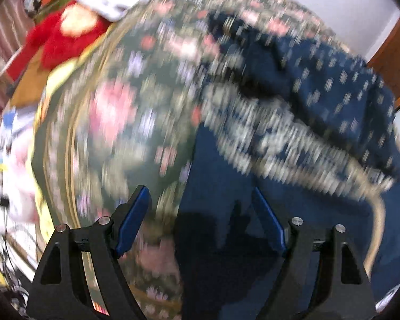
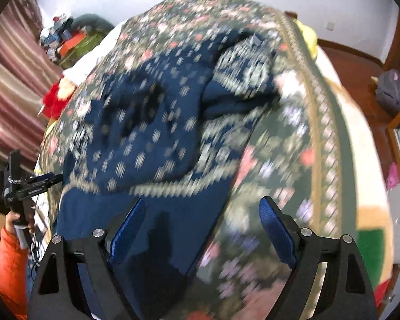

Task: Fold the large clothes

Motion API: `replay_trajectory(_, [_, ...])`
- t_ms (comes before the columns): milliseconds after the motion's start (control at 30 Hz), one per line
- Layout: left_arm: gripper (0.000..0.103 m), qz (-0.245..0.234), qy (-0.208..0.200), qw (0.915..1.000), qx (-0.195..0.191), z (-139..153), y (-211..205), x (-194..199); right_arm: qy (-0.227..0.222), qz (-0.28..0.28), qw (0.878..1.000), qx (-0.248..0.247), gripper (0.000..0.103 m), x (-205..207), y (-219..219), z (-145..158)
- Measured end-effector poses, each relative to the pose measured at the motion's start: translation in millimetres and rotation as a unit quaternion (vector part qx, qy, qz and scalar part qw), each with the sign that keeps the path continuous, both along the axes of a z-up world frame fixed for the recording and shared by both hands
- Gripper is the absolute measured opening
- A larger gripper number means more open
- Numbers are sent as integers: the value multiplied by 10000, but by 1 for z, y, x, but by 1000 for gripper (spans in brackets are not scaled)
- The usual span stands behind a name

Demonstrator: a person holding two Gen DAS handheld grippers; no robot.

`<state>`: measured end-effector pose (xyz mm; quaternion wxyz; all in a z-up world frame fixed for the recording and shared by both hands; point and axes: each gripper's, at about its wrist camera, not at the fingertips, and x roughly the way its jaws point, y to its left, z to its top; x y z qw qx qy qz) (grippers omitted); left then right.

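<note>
Bright, even light; heavy motion blur, fisheye-curved dark corners.

Navy patterned sweater lies rumpled (partly folded) on floral bedspread

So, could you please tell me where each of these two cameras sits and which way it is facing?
Left wrist: on the left gripper, looking along its open fingers at the navy patterned garment on the floral bedspread.
Right wrist: on the right gripper, open, facing the same garment; the left gripper and the person's hand show at its left edge.
Shared: garment, bedspread, red plush toy.
</note>
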<state>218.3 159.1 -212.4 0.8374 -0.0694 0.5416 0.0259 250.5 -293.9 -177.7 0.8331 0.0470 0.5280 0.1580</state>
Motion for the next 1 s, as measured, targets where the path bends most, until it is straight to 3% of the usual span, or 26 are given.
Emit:
replay_trajectory(167, [81, -55, -395, 9991, -166, 24, -5, 65, -167, -311, 9993, 81, 86, 59, -14, 12])
replay_trajectory(300, [82, 188, -326, 9989, -281, 14, 6, 128, -122, -473, 9988, 83, 86, 109, -19, 4])
replay_trajectory(400, [82, 473, -60, 9952, -850, -8, 21, 173, -36, -609, 9981, 49, 86, 150, -22, -10])
replay_trajectory(500, [82, 463, 216, 9895, -1351, -31, 25, 200, 227, -685, 9973, 129, 86, 188, -25, -32])
replay_trajectory(567, [82, 358, 321, 9880, -1465, -41, 21, 208, 350, -634, 9971, 247, 74, 204, -22, -43])
replay_trajectory(700, [81, -49, 173, 9946, -1022, -43, 1, 226, 496, -400, 9964, 567, 52, 228, -6, -62])
replay_trajectory(733, [78, -157, 144, 9965, -807, -43, -6, 232, 435, -387, 9969, 527, 45, 231, -2, -64])
replay_trajectory(767, [63, -229, 118, 9978, -611, -44, -10, 234, 356, -378, 9977, 430, 34, 235, 3, -65])
replay_trajectory(800, [51, -351, 76, 9989, -312, -43, -17, 237, 278, -360, 9983, 350, 30, 238, 8, -65])
replay_trajectory(833, [29, -413, 56, 9990, -190, -43, -20, 238, 220, -360, 9986, 322, 23, 239, 11, -66])
replay_trajectory(867, [16, -479, 31, 9988, -70, -42, -24, 240, 141, -348, 9987, 343, 18, 243, 14, -65])
replay_trajectory(1000, [13, -787, -618, 9933, 570, -8, -39, 235, -98, -237, 9996, 130, 12, 265, 29, -53])
